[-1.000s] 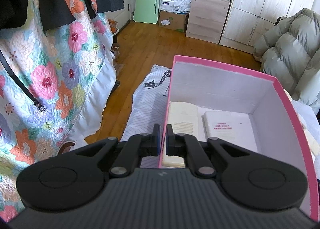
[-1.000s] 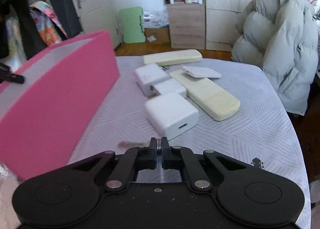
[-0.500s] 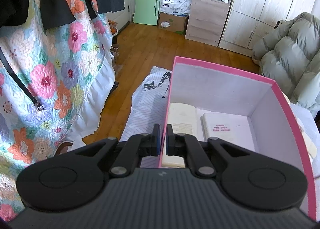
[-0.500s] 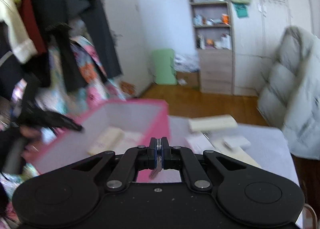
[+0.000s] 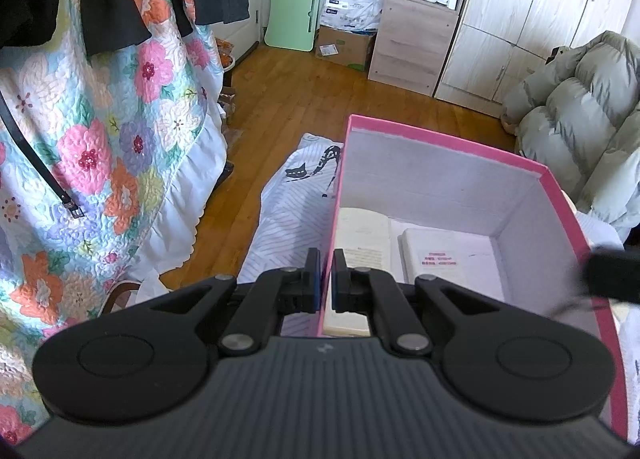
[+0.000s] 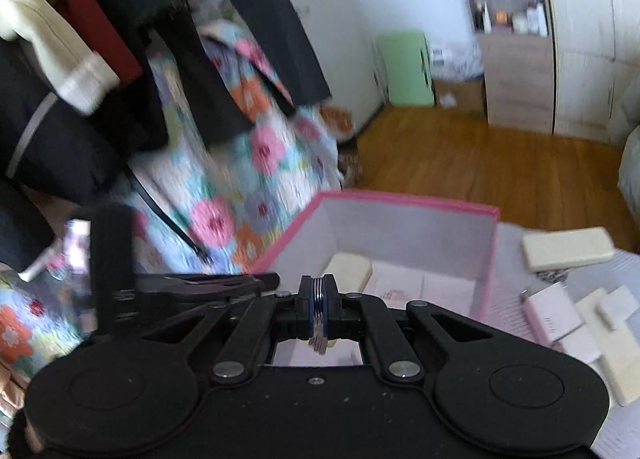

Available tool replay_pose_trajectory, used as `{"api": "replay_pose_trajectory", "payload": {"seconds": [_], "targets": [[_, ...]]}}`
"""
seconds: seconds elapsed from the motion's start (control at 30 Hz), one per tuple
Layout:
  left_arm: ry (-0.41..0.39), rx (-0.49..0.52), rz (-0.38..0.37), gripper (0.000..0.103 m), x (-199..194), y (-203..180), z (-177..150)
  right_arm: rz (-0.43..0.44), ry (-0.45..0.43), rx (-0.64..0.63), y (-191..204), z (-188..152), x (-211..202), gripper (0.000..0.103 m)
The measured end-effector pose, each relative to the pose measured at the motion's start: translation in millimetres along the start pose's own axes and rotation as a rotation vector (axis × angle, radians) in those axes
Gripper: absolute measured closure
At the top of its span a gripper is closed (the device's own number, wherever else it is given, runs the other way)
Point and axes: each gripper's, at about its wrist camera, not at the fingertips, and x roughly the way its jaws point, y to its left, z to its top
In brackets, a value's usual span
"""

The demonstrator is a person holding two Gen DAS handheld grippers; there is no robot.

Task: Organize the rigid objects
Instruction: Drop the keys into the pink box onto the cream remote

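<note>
In the left wrist view, my left gripper (image 5: 326,279) is shut on the left wall of the open pink box (image 5: 440,141). A cream slab (image 5: 366,235) and a white labelled pack (image 5: 436,255) lie on the box floor. The right gripper appears there as a dark blur (image 5: 612,275) over the box's right rim. In the right wrist view, my right gripper (image 6: 319,299) is shut on a small thin metal piece (image 6: 318,335) that hangs below the pads, above the near end of the pink box (image 6: 400,203).
Right of the box, a cream slab (image 6: 566,247) and several white chargers (image 6: 554,315) lie on the striped cloth. Hanging clothes and a floral quilt (image 5: 120,131) stand left. A grey puffer coat (image 5: 580,119) lies at the right, with wood floor and cabinets beyond.
The right gripper has risen and swung left from the chargers to above the pink box, still holding the metal piece. The left gripper has kept still on the box wall.
</note>
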Motion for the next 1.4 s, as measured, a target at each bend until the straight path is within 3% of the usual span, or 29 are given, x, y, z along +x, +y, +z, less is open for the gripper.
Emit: {"api": "replay_pose_trajectory", "payload": {"seconds": [0.17,0.27,0.4,0.5,0.63,0.87,1.07,1.2,1.4], "targets": [[-0.003,0.002,0.001,0.099,0.1,0.5,-0.5,0.019,0.131,0.086,-8.4,3.4,66.3,0.097],[-0.004,0.000,0.000,0.099,0.6,0.8,-0.5,0.072,0.190,0.209,-21.2,7.6,101.2,0.097],[-0.001,-0.012,-0.007,0.099,1.2,1.0,-0.3,0.126,0.193,0.352,-33.4,11.5,132.3,0.096],[-0.005,-0.001,0.000,0.099,0.6,-0.1,-0.4,0.106,0.166,0.383,-36.7,13.5,139.9,0.089],[-0.005,0.001,0.002,0.099,0.3,-1.5,-1.4,0.034,0.126,0.277,-28.0,17.6,108.3,0.076],[-0.007,0.007,0.010,0.099,0.0,-2.6,-2.2,0.001,0.047,0.150,-40.5,18.3,-5.5,0.072],[-0.008,0.016,0.020,0.099,0.1,-4.4,-2.3,-0.125,0.050,0.117,-85.5,-1.7,-75.5,0.069],[-0.010,0.018,0.017,0.099,-1.3,-4.0,-2.5,-0.169,0.064,0.079,-110.2,-28.8,-94.8,0.067],[-0.008,0.036,0.030,0.099,-0.8,-5.9,-1.6,-0.227,0.050,0.058,-139.8,-74.5,-89.6,0.044]]}}
